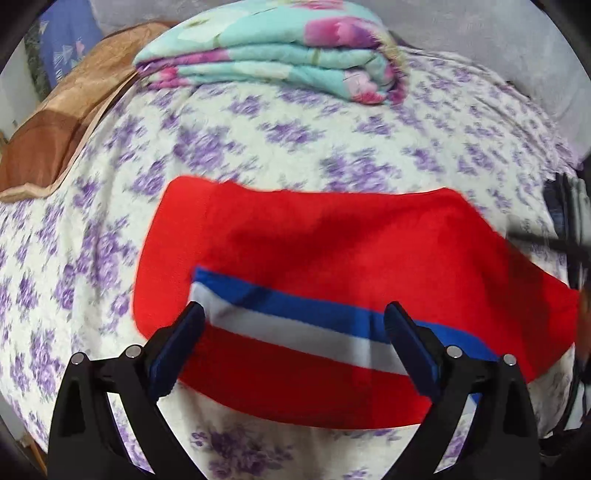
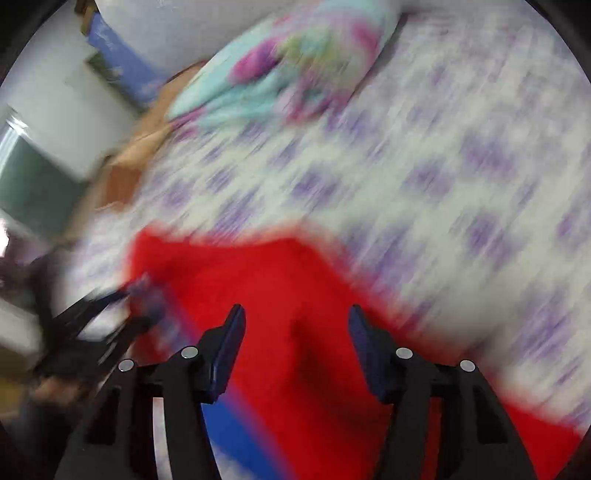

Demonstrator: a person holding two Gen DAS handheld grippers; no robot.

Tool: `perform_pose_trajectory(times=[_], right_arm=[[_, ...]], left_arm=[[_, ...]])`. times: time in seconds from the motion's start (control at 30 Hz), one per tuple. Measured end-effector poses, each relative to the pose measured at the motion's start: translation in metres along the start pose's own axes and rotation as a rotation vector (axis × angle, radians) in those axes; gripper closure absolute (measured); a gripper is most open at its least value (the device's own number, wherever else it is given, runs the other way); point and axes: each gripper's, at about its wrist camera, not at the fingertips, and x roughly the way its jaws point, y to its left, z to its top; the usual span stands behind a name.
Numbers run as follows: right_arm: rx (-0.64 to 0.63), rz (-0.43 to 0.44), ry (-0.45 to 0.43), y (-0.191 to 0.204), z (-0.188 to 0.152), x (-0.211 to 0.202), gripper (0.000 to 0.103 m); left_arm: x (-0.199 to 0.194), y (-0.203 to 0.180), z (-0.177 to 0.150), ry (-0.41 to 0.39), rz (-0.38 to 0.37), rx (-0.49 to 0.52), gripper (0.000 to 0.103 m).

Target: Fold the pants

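Two claws hang spread and empty over the red pants (image 1: 332, 251) on the bed (image 1: 332, 147). The pants' long axis runs crosswise just ahead of the left claw (image 1: 295, 328), the striped band nearest it; the right claw (image 2: 295, 332) sits over plain red cloth beside that band.

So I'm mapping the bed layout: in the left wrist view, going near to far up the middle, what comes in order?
Left hand-held gripper → red pants with a blue and white stripe → purple-flowered bedsheet → folded floral quilt → pale wall.
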Motion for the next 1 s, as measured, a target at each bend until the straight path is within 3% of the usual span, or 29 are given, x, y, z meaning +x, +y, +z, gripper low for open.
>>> perform_pose_trajectory(times=[0.03, 0.1, 0.13, 0.17, 0.2, 0.3, 0.33, 0.4, 0.43, 0.47, 0.5, 0.57, 0.6, 0.63, 0.7, 0.77, 0.8, 0.83, 0.87, 0.93, 1.0], right_arm=[[-0.014, -0.036, 0.03, -0.008, -0.015, 0.0, 0.046], [-0.006, -0.204, 0.057, -0.032, -0.039, -0.003, 0.045], [0.064, -0.209, 0.037, -0.062, -0.054, -0.018, 0.056], [0.144, -0.172, -0.01, -0.087, -0.066, -0.039, 0.06], [0.2, -0.21, -0.036, -0.103, -0.075, -0.055, 0.06], [0.389, -0.477, -0.143, -0.163, -0.109, -0.12, 0.056], [0.458, -0.54, -0.158, -0.177, -0.118, -0.137, 0.069], [0.506, -0.577, -0.225, -0.169, -0.123, -0.153, 0.049], [0.475, -0.581, -0.282, -0.149, -0.122, -0.155, 0.031], [0.408, -0.496, -0.303, -0.13, -0.12, -0.151, 0.025], [0.337, -0.353, -0.267, -0.115, -0.121, -0.138, 0.022], [0.252, -0.199, -0.123, -0.092, -0.122, -0.106, 0.021], [0.205, -0.198, -0.053, -0.084, -0.126, -0.093, 0.021], [0.147, -0.271, -0.007, -0.082, -0.136, -0.085, 0.021], [0.155, -0.378, -0.001, -0.102, -0.154, -0.094, 0.023], [0.303, -0.42, -0.085, -0.136, -0.174, -0.134, 0.032], [0.348, -0.449, -0.112, -0.142, -0.179, -0.148, 0.043], [0.412, -0.45, -0.166, -0.146, -0.187, -0.167, 0.046], [0.447, -0.463, -0.218, -0.147, -0.192, -0.184, 0.043], [0.462, -0.503, -0.27, -0.144, -0.202, -0.201, 0.026], [0.513, -0.548, -0.274, -0.145, -0.218, -0.205, 0.026]], left_arm=[[0.002, -0.003, 0.0, 0.002, 0.002, 0.023, 0.008], [0.012, -0.003, 0.0, 0.023, 0.037, 0.042, 0.008], [0.024, 0.006, -0.002, 0.062, 0.048, 0.019, 0.008], [0.029, 0.011, -0.003, 0.074, 0.03, 0.003, 0.008], [0.028, 0.012, -0.002, 0.062, 0.025, 0.002, 0.008], [0.028, 0.008, 0.001, 0.077, 0.048, 0.021, 0.008], [0.027, 0.007, 0.001, 0.081, 0.054, 0.016, 0.008], [0.024, 0.004, 0.005, 0.083, 0.068, -0.007, 0.008], [0.019, 0.001, 0.008, 0.076, 0.066, -0.022, 0.008], [0.015, -0.002, 0.009, 0.066, 0.051, -0.027, 0.008], [0.011, -0.007, 0.01, 0.054, 0.027, -0.021, 0.008], [0.009, -0.021, 0.008, 0.037, 0.005, 0.034, 0.007], [0.013, -0.027, 0.006, 0.047, 0.024, 0.072, 0.007], [0.019, -0.03, 0.004, 0.062, 0.052, 0.096, 0.007], [0.038, -0.023, -0.004, 0.134, 0.103, 0.09, 0.005], [0.035, -0.012, -0.005, 0.122, 0.053, 0.032, 0.006], [0.032, -0.011, -0.005, 0.119, 0.058, 0.02, 0.007], [0.027, -0.012, -0.004, 0.115, 0.067, 0.024, 0.007], [0.024, -0.014, -0.004, 0.106, 0.078, 0.032, 0.007], [0.013, -0.021, -0.004, 0.069, 0.113, 0.066, 0.007], [0.004, -0.028, -0.007, 0.048, 0.09, 0.091, 0.007]])
